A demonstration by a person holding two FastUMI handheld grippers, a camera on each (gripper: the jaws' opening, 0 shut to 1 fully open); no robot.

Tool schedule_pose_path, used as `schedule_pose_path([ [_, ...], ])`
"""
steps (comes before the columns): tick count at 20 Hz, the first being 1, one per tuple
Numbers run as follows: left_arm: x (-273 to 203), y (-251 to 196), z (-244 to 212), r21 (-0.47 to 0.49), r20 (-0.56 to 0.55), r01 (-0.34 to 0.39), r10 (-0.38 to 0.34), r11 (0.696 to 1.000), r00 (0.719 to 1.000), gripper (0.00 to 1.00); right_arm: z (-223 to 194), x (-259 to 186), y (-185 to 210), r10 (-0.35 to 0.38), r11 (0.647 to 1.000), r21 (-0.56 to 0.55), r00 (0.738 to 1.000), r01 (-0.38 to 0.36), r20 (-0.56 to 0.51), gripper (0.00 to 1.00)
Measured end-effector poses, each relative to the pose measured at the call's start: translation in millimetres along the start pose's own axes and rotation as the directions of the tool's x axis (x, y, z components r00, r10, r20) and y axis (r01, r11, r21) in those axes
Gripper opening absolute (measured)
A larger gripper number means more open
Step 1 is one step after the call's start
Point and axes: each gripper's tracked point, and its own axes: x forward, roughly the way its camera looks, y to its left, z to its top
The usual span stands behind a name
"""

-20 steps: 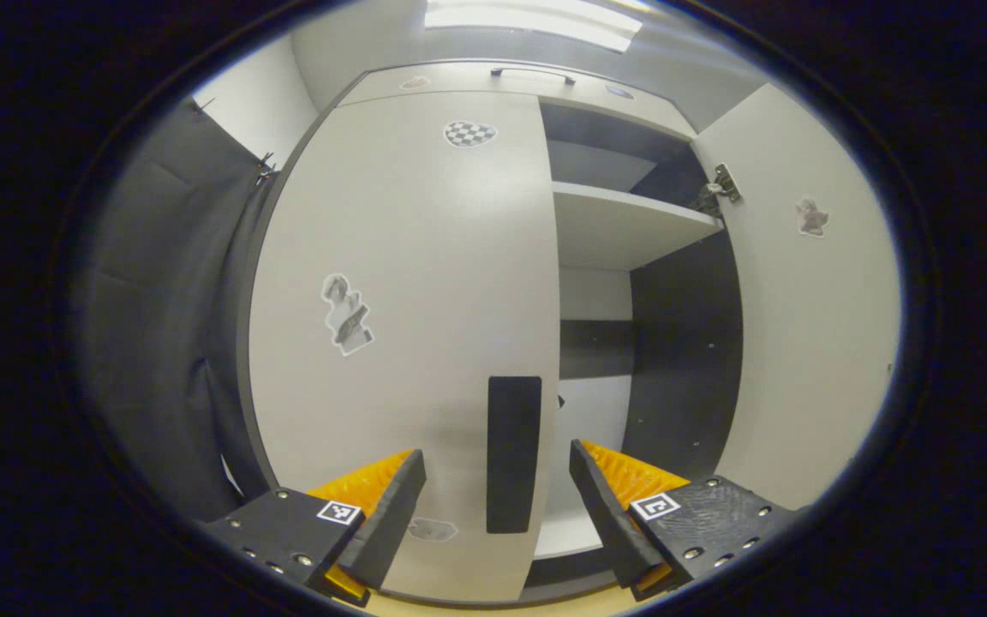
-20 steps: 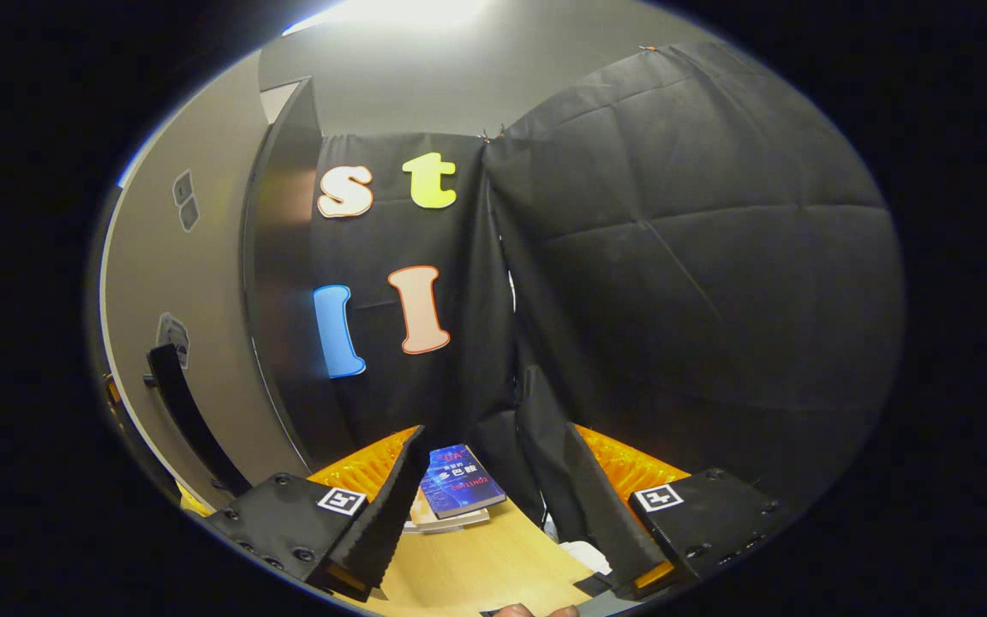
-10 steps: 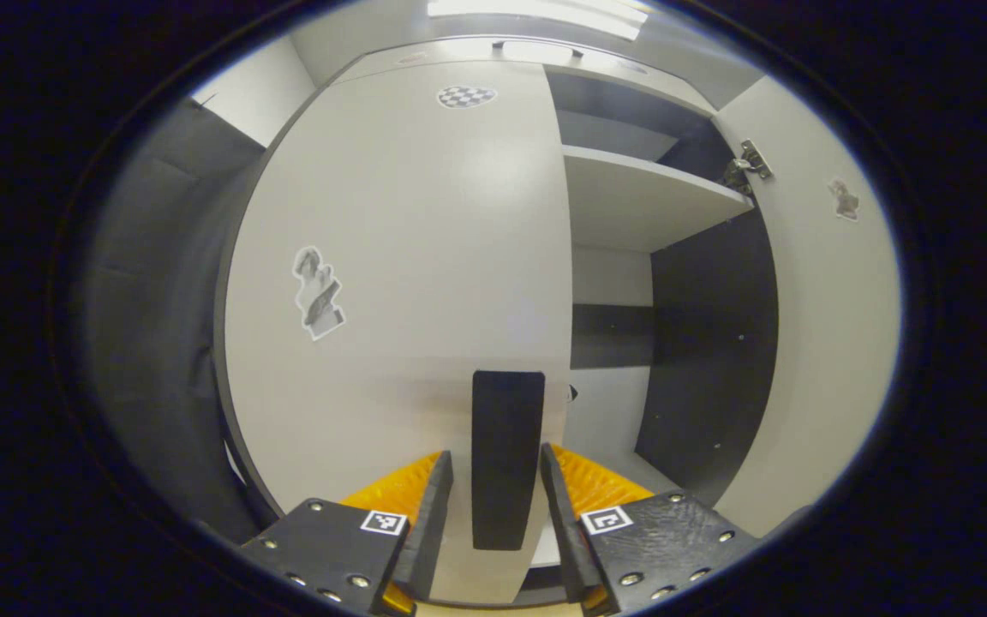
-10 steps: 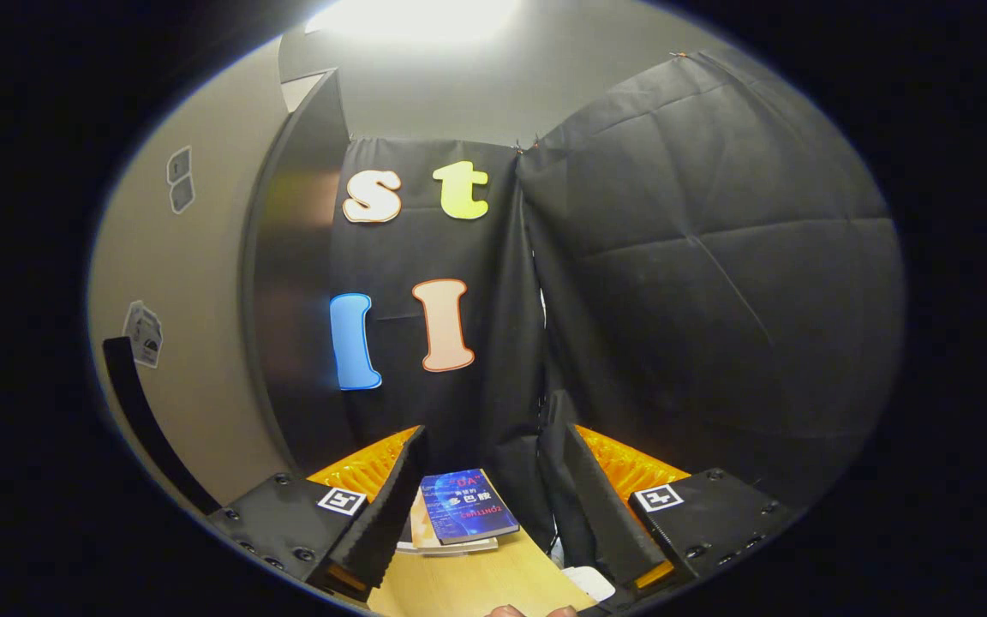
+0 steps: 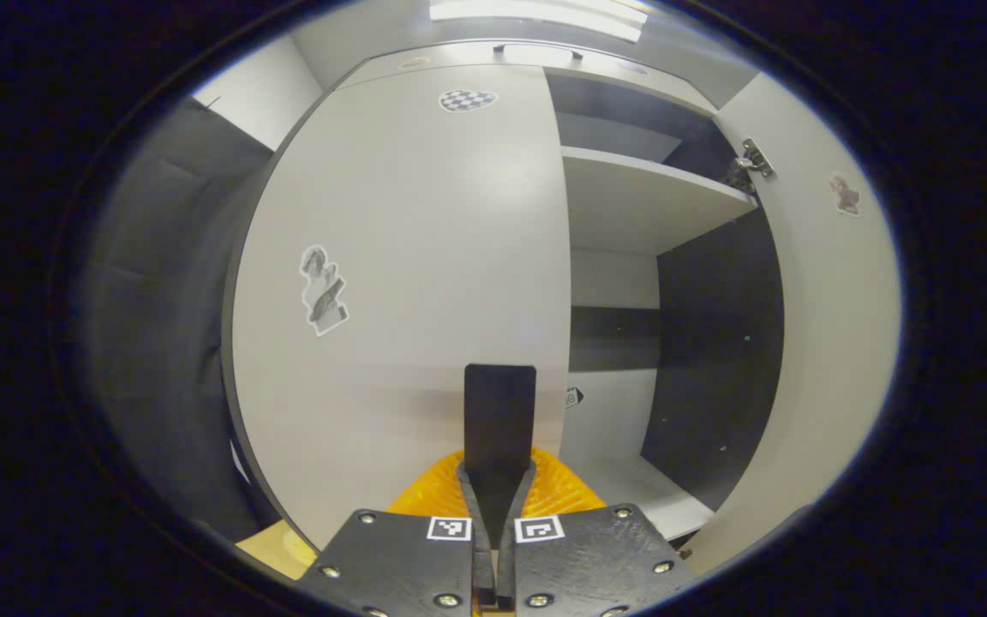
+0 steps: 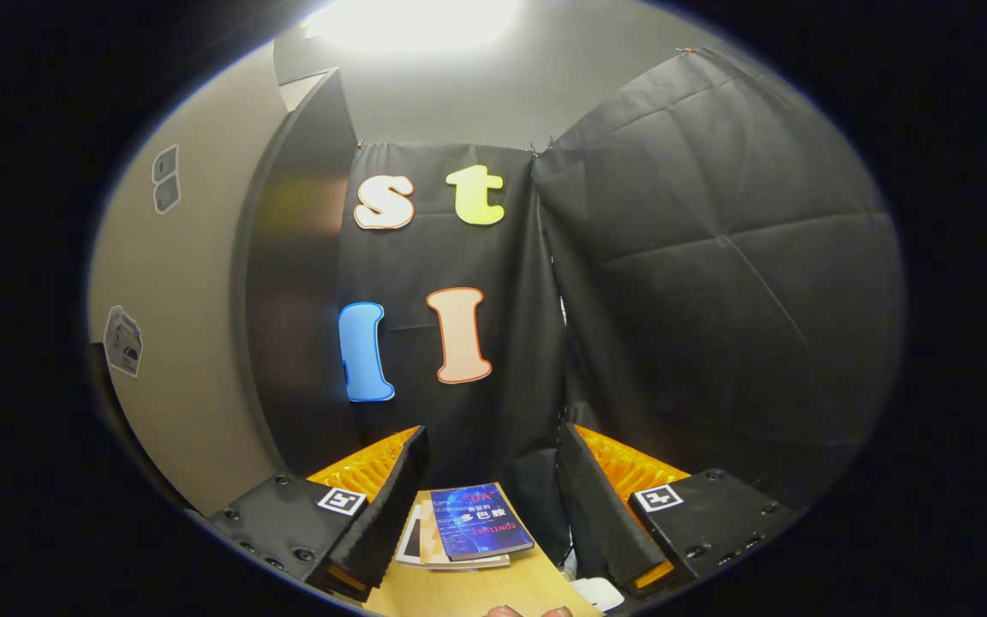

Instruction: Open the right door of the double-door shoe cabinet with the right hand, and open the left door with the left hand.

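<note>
In the left gripper view the white left door [image 5: 408, 257] of the shoe cabinet stands closed, with a black vertical handle [image 5: 499, 411] near its right edge. My left gripper [image 5: 498, 490] is shut on the lower end of that handle. The right door [image 5: 819, 343] stands swung open at the right, baring a white shelf [image 5: 639, 197] and the dark inner wall [image 5: 712, 343]. In the right gripper view my right gripper [image 6: 489, 506] is open with nothing between its fingers. The right door's outer face [image 6: 176, 343] lies to its left.
A few books [image 6: 469, 536] lie on a wooden table top [image 6: 468, 591] just beyond my right gripper. A dark panel [image 6: 288, 300] stands beside the open door. Black cloth walls [image 6: 716, 300] close in ahead and to the right. A small white object [image 6: 601, 591] sits near the right finger.
My left gripper moved in and shut on the left door's handle. My right gripper turned rightward away from the open right door, whose handle slid out of its view.
</note>
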Motion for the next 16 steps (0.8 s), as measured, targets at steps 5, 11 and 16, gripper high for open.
schedule_pose_path([
  [5, -4.2, 0.7, 0.1, -0.006, -0.014, 0.018, -0.018, 1.0, 1.0, 0.04, 5.1, -12.5, 5.6, 0.012, 1.0, 0.008, 1.0, -0.012, 0.009, 0.98],
  [11, -27.1, 1.7, 5.6, -0.018, -0.022, 0.066, -0.066, 0.998, 0.998, 0.04, 6.1, -46.2, 9.6, -0.017, 1.0, 0.013, 1.0, 0.017, -0.004, 0.98],
  [16, -49.2, 6.6, 9.3, -0.017, -0.038, 0.137, -0.138, 0.99, 0.99, 0.04, 6.3, -76.8, 29.2, -0.021, 0.999, 0.032, 1.0, 0.022, -0.024, 0.98],
])
